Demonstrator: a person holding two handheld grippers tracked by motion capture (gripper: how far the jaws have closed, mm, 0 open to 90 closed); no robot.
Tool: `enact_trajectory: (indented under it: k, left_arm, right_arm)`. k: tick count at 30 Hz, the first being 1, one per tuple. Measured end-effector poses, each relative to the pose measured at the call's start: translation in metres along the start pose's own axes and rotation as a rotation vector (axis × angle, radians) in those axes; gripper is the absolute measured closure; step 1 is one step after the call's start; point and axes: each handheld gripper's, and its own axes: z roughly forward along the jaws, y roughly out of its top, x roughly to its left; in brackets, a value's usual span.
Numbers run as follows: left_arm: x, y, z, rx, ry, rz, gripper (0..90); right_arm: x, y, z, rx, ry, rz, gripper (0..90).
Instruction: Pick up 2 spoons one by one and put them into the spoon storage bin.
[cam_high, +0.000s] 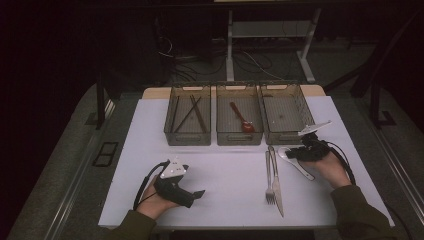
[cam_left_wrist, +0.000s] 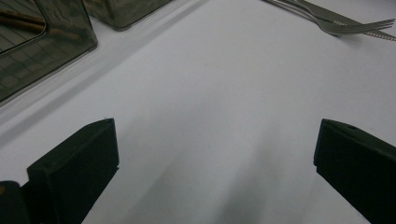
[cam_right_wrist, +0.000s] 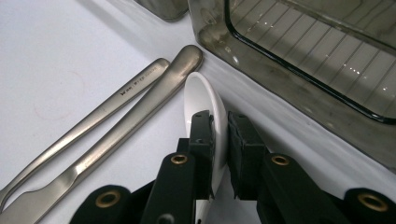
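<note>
While my right gripper (cam_high: 300, 151) sits at the right of the high view, just below the rightmost bin (cam_high: 287, 118), its two black jaws stand close together on the white spoon (cam_right_wrist: 201, 105), with the thin wall of the spoon's bowl pinched between the pads. In the right gripper view the bowl stands on edge in the middle of the frame, rising out of the jaws, and I see the rest of the spoon (cam_high: 296, 163) in the high view running down and to the right under my hand toward the lower right of the white table (cam_high: 225, 170). Just left of the spoon lie the fork (cam_high: 270, 176) and the knife (cam_high: 276, 182), side by side and touching or nearly so, their handle ends near the spoon's bowl in the upper middle of the right gripper view.

My left gripper (cam_high: 200, 193) rests low on the table at the lower left of the high view, jaws spread wide with nothing but bare table between them, as the left gripper view shows.

Across the upper middle of the high view stand three wire bins in a row: the left bin (cam_high: 188, 120) holds dark chopsticks (cam_high: 192, 114), the middle bin (cam_high: 239, 120) holds a red spoon (cam_high: 241, 119), and the rightmost one I see with its floor bare.
</note>
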Motion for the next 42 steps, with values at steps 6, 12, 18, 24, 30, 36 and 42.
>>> enact_trajectory:
  k: [6,12,18,24,30,36,42]
  left_arm:
    - [0.000,0.000,0.000,-0.003,0.000,0.001,0.0]
    - [0.001,0.000,0.000,-0.003,-0.001,0.003,0.0]
    - [0.001,0.000,-0.001,-0.005,-0.003,0.001,0.0]
    - [0.001,0.000,-0.001,-0.007,-0.005,0.000,0.0]
    - [0.000,0.000,0.000,-0.006,-0.009,0.001,0.0]
    - [0.000,0.000,-0.001,-0.007,-0.009,0.002,0.0]
    - [0.000,0.000,0.000,-0.014,-0.014,-0.004,0.0]
  right_arm:
    - [0.001,0.001,-0.001,0.001,-0.003,-0.003,81.1]
    - [0.002,0.001,-0.001,0.006,-0.006,-0.003,81.5]
    - [0.002,0.002,-0.006,-0.002,-0.013,-0.007,81.6]
    - [0.001,0.004,-0.014,-0.022,-0.017,-0.010,81.6]
    - [0.003,0.009,-0.026,-0.059,-0.014,-0.018,81.6]
    - [0.010,0.025,-0.040,-0.101,-0.011,-0.060,81.6]
    - [0.019,0.043,-0.050,-0.148,0.015,-0.100,81.6]
